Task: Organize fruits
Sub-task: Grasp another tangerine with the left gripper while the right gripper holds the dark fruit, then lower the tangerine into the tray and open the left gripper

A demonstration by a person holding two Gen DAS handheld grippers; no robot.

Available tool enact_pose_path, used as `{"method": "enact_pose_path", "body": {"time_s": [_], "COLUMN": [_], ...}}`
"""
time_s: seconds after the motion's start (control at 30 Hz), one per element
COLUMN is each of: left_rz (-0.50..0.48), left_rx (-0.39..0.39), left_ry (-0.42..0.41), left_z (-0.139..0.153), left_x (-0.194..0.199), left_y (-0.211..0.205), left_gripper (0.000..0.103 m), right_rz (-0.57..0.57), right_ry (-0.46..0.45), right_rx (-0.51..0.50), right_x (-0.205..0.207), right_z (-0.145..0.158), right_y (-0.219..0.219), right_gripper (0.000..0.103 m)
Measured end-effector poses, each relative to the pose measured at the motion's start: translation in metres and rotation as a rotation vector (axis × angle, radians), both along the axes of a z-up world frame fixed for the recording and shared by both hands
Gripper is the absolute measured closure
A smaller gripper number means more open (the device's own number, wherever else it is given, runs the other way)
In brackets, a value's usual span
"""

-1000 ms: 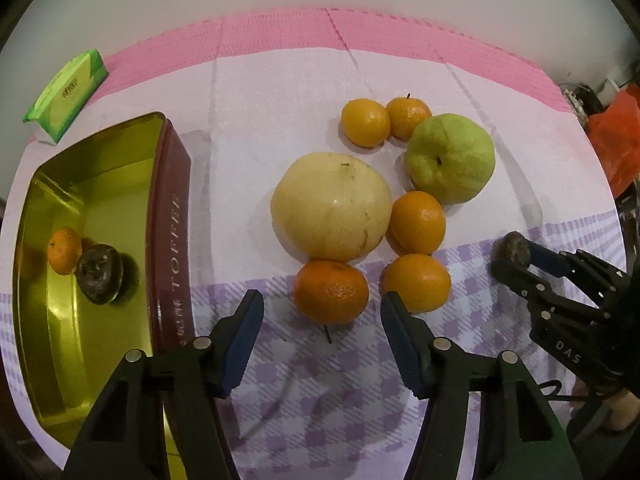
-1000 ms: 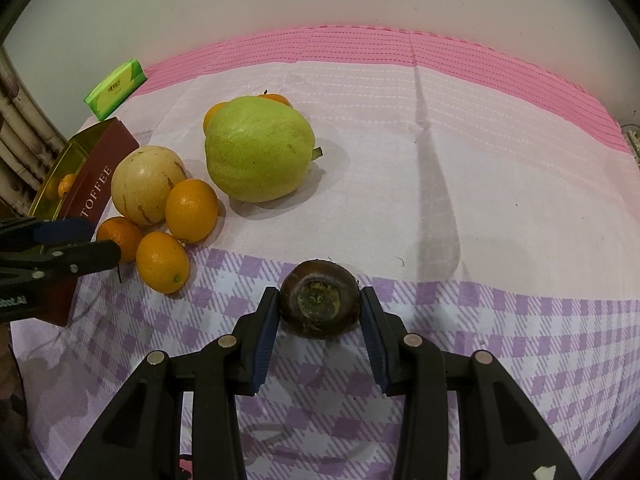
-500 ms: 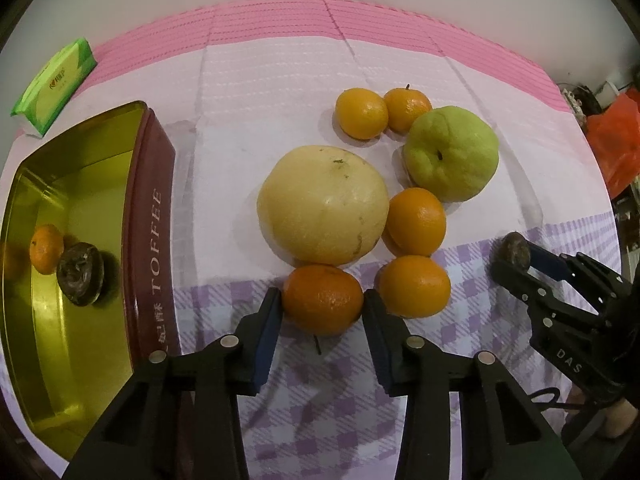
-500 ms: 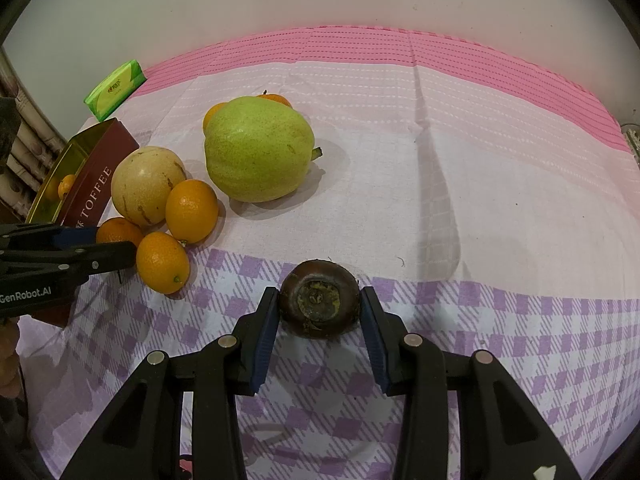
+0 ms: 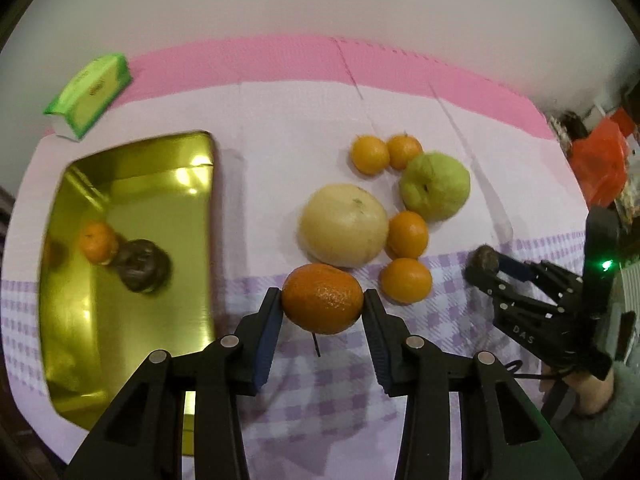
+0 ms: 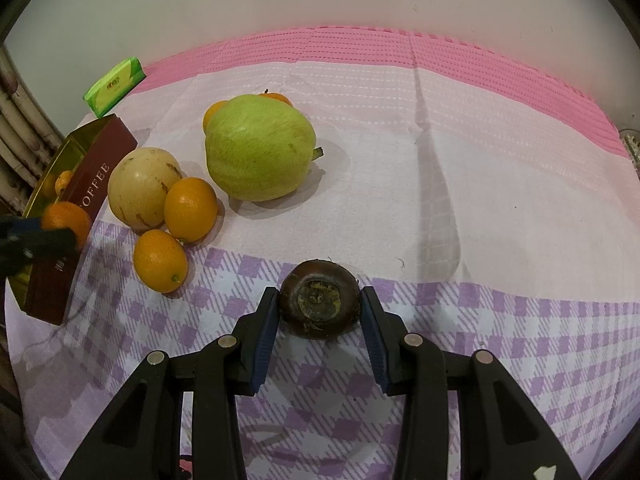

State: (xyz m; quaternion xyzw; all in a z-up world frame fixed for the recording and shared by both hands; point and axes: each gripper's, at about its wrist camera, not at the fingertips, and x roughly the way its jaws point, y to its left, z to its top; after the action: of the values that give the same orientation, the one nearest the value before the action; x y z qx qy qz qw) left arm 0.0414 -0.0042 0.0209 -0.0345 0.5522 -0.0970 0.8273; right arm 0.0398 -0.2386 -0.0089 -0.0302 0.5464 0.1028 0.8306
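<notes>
Our left gripper (image 5: pixel 322 307) squeezing an orange (image 5: pixel 322 303), up off the checked cloth (image 5: pixel 320 392) beside the gold tin (image 5: pixel 68 320), our right gripper (image 6: pixel 319 308) pinching a dark brown fruit (image 6: pixel 319 305), near the fruit pile (image 6: pixel 256 148)

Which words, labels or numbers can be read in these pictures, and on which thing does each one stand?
"OFFEE": on the dark red side of the tin, in the right wrist view; its first letter is hidden.
"DAS": on the black body of the right gripper, in the left wrist view.
Chinese characters lower on the tin's side: too blurred to read.
Print on the green packet: too small to read.
</notes>
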Motion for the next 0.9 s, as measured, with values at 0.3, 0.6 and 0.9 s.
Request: {"method": "enact_pose_path", "body": {"time_s": [0.3,0.6,0.9], "left_rz": [0.157,0.267,0.3], "left_rx": [0.08,0.128,0.139], "left_ry": [-0.037,0.023,0.07], "left_z": [0.012,-0.015,-0.039], "left_x": [0.005,0.001,0.002], "left_y": [0.078,0.134,0.152], "left_gripper": [0.061,0.061,0.061], "right_rz": [0.003,0.003,0.001], "right_ry": [-0.004,-0.004,-0.003], "right_rx": [-0.012,-0.025,-0.03], "right_x": [0.0,0.0,0.001], "right_z": [-0.001,-0.001,-0.002], "right_y": [0.002,0.006,0.007], "right_gripper": [0.065,0.065,0.064]}}
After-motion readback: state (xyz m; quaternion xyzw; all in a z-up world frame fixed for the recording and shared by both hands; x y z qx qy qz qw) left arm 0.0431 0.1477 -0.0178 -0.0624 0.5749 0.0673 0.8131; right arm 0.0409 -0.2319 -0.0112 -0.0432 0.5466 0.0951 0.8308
